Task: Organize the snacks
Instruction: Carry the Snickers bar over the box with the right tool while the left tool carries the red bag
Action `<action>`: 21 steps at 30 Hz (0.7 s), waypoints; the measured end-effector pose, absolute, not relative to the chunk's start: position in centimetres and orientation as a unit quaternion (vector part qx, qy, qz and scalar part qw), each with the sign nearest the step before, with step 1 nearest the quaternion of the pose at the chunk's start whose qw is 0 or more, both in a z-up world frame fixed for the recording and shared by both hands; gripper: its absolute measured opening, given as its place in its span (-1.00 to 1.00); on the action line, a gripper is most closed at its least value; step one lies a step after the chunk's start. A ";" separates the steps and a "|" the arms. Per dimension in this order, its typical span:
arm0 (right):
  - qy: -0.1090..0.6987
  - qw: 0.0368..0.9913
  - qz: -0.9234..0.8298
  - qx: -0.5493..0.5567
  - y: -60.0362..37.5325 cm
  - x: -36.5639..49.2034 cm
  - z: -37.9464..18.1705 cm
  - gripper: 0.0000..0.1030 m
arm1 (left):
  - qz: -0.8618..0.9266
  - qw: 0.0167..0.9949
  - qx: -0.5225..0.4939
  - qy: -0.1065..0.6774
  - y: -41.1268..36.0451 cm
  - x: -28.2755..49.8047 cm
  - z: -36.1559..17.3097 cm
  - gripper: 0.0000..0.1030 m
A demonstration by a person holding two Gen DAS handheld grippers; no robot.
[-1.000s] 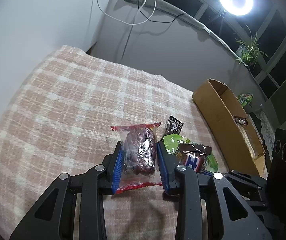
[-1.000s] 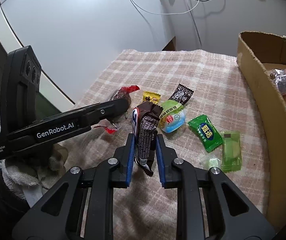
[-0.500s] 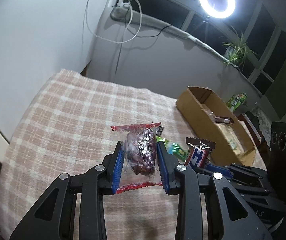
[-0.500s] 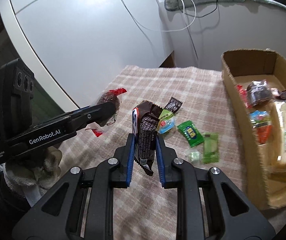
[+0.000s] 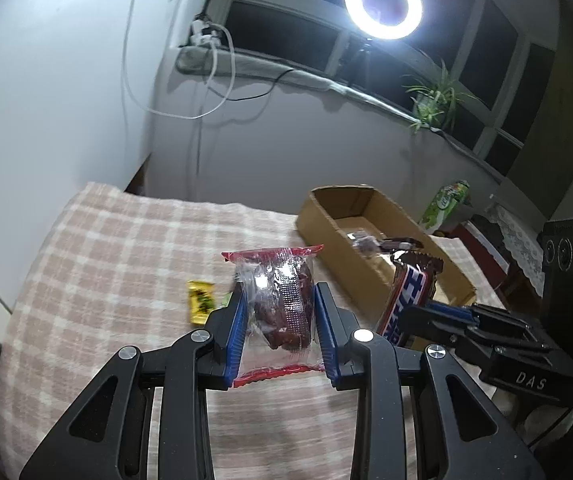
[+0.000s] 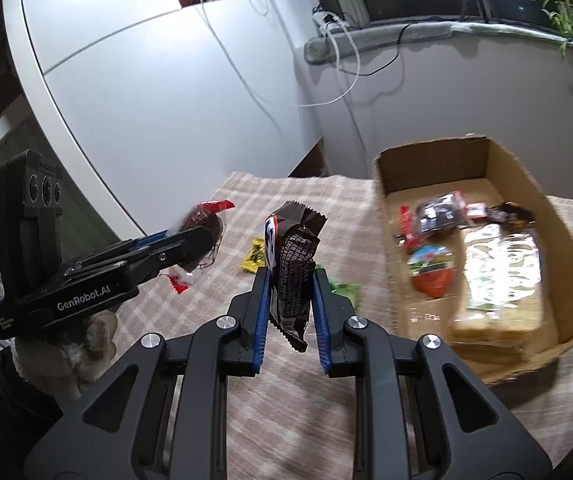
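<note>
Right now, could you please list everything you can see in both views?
date pack: 1, clear with red ends, in left gripper
chocolate bar: 1, brown, in right gripper
yellow candy: 1, yellow, on cloth
green packs: count unclear, green, on cloth behind the right gripper
box: 1, brown cardboard, on cloth, several snacks inside
cloth: 1, pink-white check, covers table
ring light: 1, white, lit, by window
plant: 1, green, on sill
left gripper: 1, black, blue pads, shut
right gripper: 1, black, blue pads, shut
</note>
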State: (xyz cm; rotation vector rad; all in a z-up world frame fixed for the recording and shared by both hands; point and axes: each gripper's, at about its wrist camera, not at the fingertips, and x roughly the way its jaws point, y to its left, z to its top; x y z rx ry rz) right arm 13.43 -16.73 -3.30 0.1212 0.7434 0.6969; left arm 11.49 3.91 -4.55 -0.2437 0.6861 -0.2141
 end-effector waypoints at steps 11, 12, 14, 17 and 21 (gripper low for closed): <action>0.341 0.887 0.305 0.063 -22.0 14.6 -2.0 -0.59 | -0.138 0.931 -0.090 0.326 -1.0 12.4 -3.1 -0.41; 0.340 0.888 0.302 0.063 -22.6 14.7 -1.9 -0.59 | -0.141 0.931 -0.088 0.326 -1.5 12.5 -3.1 -0.41; 0.339 0.891 0.297 0.063 -23.5 15.0 -1.8 -0.59 | -0.147 0.930 -0.084 0.327 -2.4 12.9 -3.1 -0.41; 0.339 0.893 0.289 0.062 -24.7 15.7 -1.8 -0.59 | -0.154 0.928 -0.077 0.329 -3.8 13.5 -3.1 -0.41; 0.342 0.896 0.276 0.063 -26.5 17.1 -2.0 -0.59 | -0.163 0.926 -0.071 0.334 -5.6 14.4 -3.3 -0.41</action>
